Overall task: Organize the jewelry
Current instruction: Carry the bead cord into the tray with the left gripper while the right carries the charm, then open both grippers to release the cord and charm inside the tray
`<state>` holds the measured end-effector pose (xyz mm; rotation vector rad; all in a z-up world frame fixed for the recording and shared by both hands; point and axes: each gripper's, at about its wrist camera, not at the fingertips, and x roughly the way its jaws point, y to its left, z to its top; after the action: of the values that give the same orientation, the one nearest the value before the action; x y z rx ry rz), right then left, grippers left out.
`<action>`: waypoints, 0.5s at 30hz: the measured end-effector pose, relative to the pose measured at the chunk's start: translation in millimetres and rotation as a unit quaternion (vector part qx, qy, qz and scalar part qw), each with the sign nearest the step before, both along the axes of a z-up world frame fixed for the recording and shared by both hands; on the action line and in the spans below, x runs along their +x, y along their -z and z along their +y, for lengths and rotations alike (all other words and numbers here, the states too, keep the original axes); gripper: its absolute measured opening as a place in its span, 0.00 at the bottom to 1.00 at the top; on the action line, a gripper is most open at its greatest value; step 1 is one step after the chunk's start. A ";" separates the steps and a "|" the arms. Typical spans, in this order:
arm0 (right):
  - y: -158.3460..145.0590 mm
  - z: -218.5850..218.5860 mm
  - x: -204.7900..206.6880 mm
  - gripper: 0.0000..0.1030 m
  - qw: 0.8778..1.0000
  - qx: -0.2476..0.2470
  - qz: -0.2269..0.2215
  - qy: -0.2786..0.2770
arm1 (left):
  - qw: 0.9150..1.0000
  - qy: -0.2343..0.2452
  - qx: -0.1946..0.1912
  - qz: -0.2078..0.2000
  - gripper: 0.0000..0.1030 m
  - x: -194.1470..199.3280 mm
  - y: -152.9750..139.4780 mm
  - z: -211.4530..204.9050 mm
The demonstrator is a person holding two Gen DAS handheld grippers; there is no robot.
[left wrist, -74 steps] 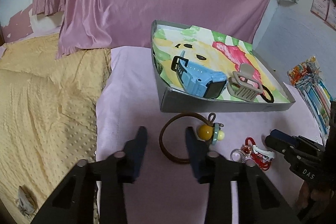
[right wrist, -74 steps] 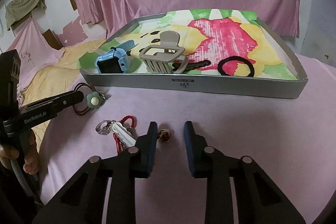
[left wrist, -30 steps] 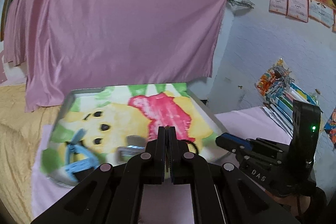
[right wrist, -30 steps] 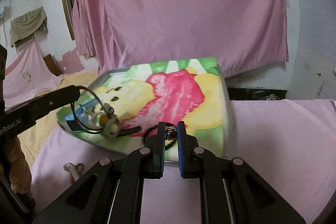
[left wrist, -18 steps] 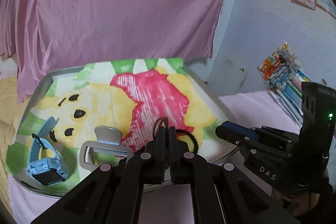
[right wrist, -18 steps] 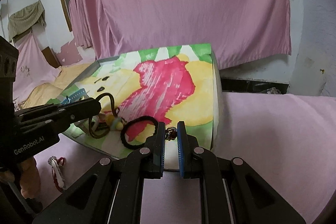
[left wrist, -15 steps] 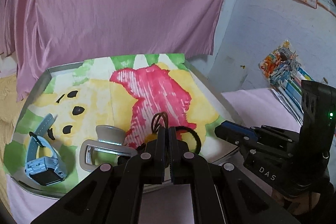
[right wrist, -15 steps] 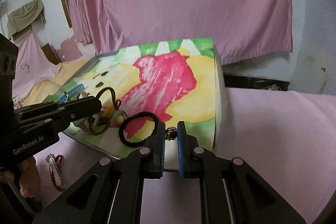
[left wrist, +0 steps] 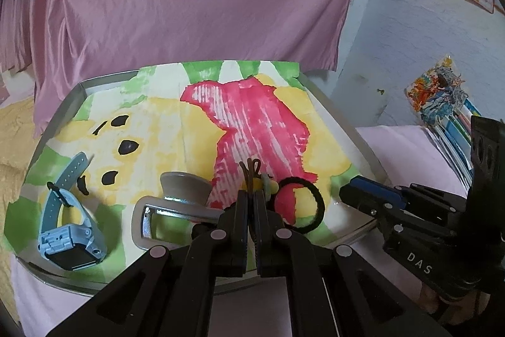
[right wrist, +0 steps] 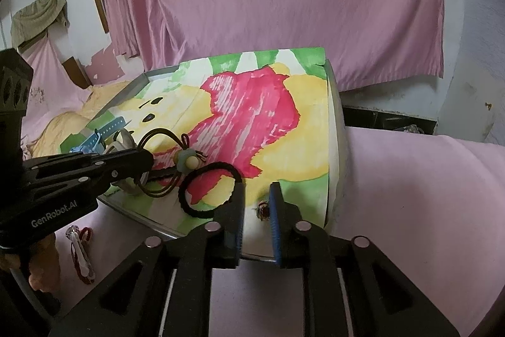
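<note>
I have both grippers over the near edge of the tray (left wrist: 342, 128), the shallow grey one lined with a painted cartoon sheet. My left gripper (left wrist: 251, 201) has its jaws pinched fully together on the brown hair tie with the yellow and green beads (right wrist: 184, 158), whose loops hang low over the lining; I cannot tell whether the beads already touch it. My right gripper (right wrist: 256, 204) has just been opening: its jaws stand slightly apart, and the small red ring (right wrist: 262, 209) sits between them, close to the blue pad of the right-hand one and right at the tray's front corner. Whether the ring is resting on the lining or caught against that pad, I cannot say.

Already in the tray are a light blue watch (left wrist: 68, 231), a grey claw hair clip (left wrist: 176, 204) and a black hair tie (left wrist: 300, 204). Out on the pink-covered table (right wrist: 410, 210), by my left hand, a ring and a red-and-white piece (right wrist: 80, 255) wait. By my reckoning the job is well past halfway: these two drops to finish, then that last cluster.
</note>
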<state>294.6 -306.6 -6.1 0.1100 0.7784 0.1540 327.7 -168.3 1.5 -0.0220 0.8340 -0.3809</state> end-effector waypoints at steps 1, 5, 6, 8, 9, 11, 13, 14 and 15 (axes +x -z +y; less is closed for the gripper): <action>-0.8 0.5 -1.2 0.22 1.000 -0.001 -0.002 0.000 | 1.000 0.000 0.001 -0.003 0.03 -0.6 -1.4 0.3; -8.0 -0.8 -8.9 0.36 1.000 0.000 -0.013 0.010 | 1.000 -0.004 0.001 -0.015 0.05 -6.6 -8.8 3.1; -10.4 -1.6 -10.9 0.37 1.000 0.002 -0.018 0.013 | 1.000 -0.005 -0.001 -0.016 0.06 -8.2 -10.4 4.5; -15.3 -3.2 -16.9 0.37 0.999 0.008 -0.027 0.017 | 1.000 -0.007 -0.004 -0.020 0.09 -10.3 -13.5 7.2; -17.5 -3.5 -19.7 0.40 0.999 0.009 -0.032 0.021 | 1.000 -0.008 -0.006 -0.022 0.12 -12.2 -15.3 8.9; -21.4 -3.9 -24.8 0.47 0.999 0.010 -0.041 0.025 | 0.999 -0.012 -0.013 -0.028 0.33 -16.4 -19.0 12.7; -26.1 -3.4 -31.2 0.48 0.998 0.009 -0.053 0.030 | 0.999 -0.016 -0.027 -0.039 0.52 -22.0 -22.9 17.6; -27.9 -3.5 -33.5 0.48 0.998 0.010 -0.057 0.031 | 0.998 -0.020 -0.033 -0.049 0.61 -26.0 -25.8 20.9; -29.8 -3.1 -36.7 0.49 0.997 0.010 -0.062 0.033 | 0.997 -0.024 -0.036 -0.057 0.62 -29.3 -27.9 23.3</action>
<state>258.0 -309.7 23.7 0.1438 0.6488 0.1049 298.4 -145.0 29.4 -0.0861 0.7047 -0.3642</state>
